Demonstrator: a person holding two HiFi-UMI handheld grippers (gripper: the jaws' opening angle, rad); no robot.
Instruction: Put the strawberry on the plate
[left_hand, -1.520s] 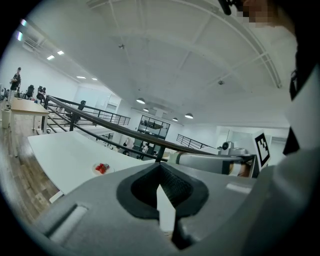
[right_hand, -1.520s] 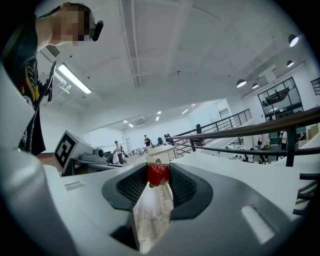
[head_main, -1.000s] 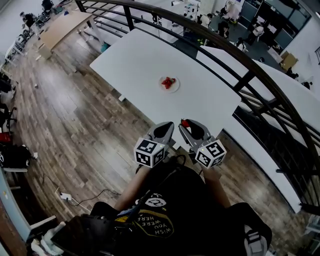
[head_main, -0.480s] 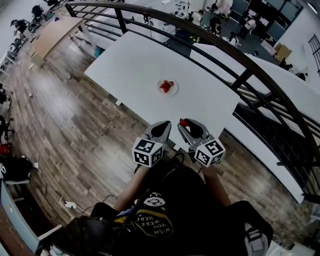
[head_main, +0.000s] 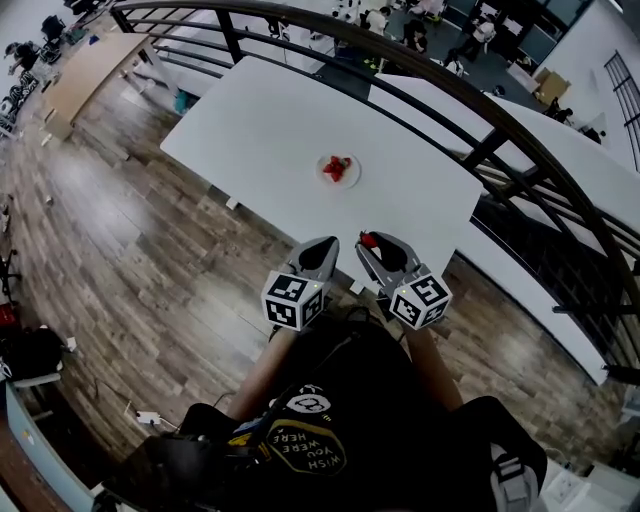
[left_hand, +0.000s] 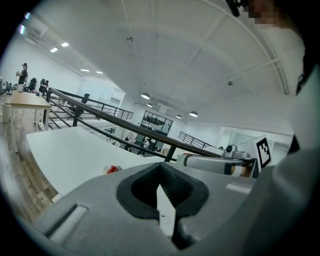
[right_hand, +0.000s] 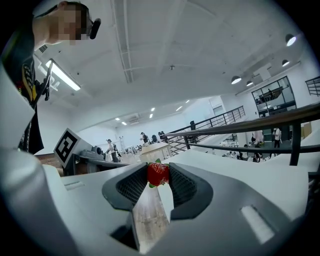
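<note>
One strawberry, right gripper grasping; left gripper clenched; head view shows plate.

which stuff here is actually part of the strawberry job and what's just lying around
Job:
- strawberry, held in the right gripper
- plate, with red fruit on it
- white table under it

Just about:
- left gripper, shut and empty
- railing
- wooden table
- power strip on the floor
</note>
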